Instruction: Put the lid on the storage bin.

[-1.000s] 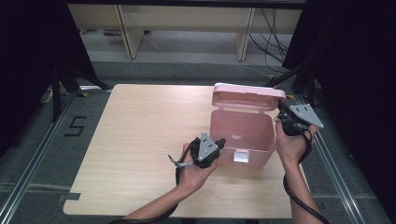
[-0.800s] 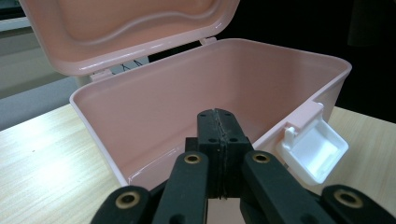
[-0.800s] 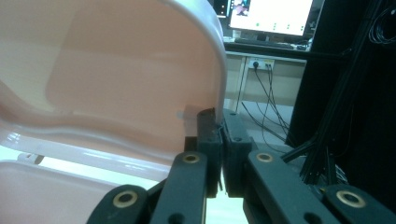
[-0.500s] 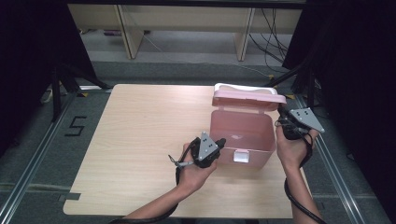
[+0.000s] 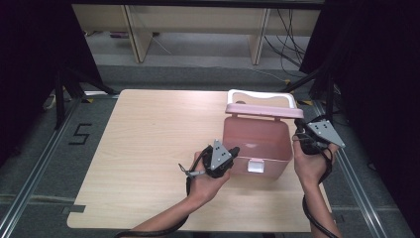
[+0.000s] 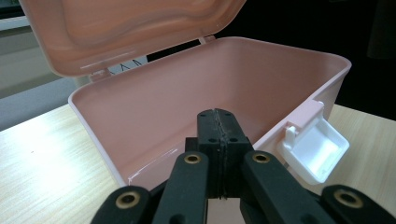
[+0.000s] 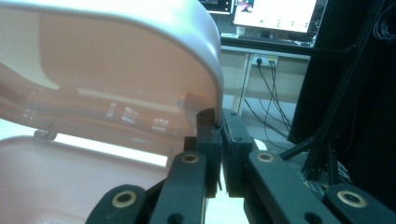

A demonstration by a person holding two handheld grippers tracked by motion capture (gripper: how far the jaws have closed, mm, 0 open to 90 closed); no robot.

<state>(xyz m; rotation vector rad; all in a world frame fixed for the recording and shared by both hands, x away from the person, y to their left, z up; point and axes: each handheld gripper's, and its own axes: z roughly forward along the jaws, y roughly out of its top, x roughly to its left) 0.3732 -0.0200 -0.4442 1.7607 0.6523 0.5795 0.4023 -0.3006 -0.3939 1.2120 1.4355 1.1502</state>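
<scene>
I keep my left gripper [image 6: 219, 122], jaws clamped on the front rim of the open pink plastic box [image 5: 256, 141] at the table's right, while my right gripper [image 7: 219, 122], pinching the lid [image 7: 140, 56] edge, lowers it slowly.

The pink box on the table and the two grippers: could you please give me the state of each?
Pink box: upright, open, nothing visible inside.
Lid: raised, partly lowered over the box.
White latch: unfastened, hanging open.
Left gripper: shut on the box's front wall.
Right gripper: shut on the lid's edge.
</scene>
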